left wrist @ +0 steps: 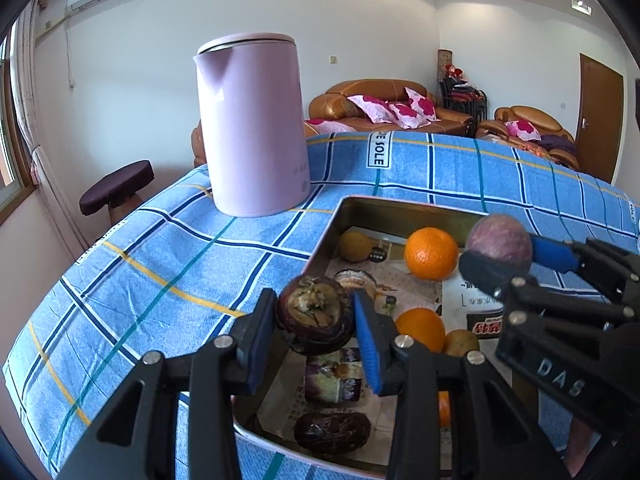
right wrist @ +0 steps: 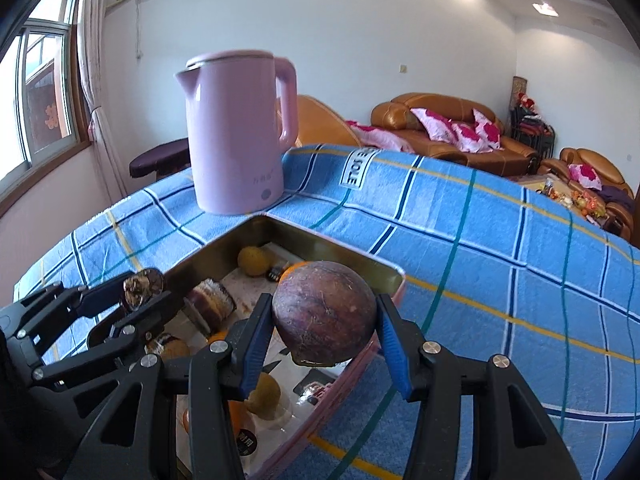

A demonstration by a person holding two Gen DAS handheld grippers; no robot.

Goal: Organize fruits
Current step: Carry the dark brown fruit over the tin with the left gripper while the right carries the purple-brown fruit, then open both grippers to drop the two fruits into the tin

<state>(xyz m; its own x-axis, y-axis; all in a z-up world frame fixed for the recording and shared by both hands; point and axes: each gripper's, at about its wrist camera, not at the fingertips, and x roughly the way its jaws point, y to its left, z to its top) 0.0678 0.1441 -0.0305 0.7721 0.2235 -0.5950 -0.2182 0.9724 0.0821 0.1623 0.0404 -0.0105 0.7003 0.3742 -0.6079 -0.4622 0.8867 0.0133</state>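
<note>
My left gripper (left wrist: 314,304) is shut on a dark mangosteen (left wrist: 316,320), held over the near left corner of a metal tin (left wrist: 400,203). My right gripper (right wrist: 324,306) is shut on a round purple passion fruit (right wrist: 324,312) above the tin's right rim (right wrist: 340,250). Each wrist view also shows the other gripper with its fruit: the passion fruit (left wrist: 500,242) at the right, the mangosteen (right wrist: 140,286) at the left. Inside the tin lie two oranges (left wrist: 431,253), yellow-brown fruits (left wrist: 354,246), another dark fruit (left wrist: 332,432) and a purple-and-yellow block (left wrist: 334,380) on printed paper.
A tall pink kettle (left wrist: 252,128) stands on the blue checked cloth (left wrist: 160,264) just behind the tin's far left corner. A dark round stool (left wrist: 116,188) sits beyond the table's left edge. Brown sofas line the far wall.
</note>
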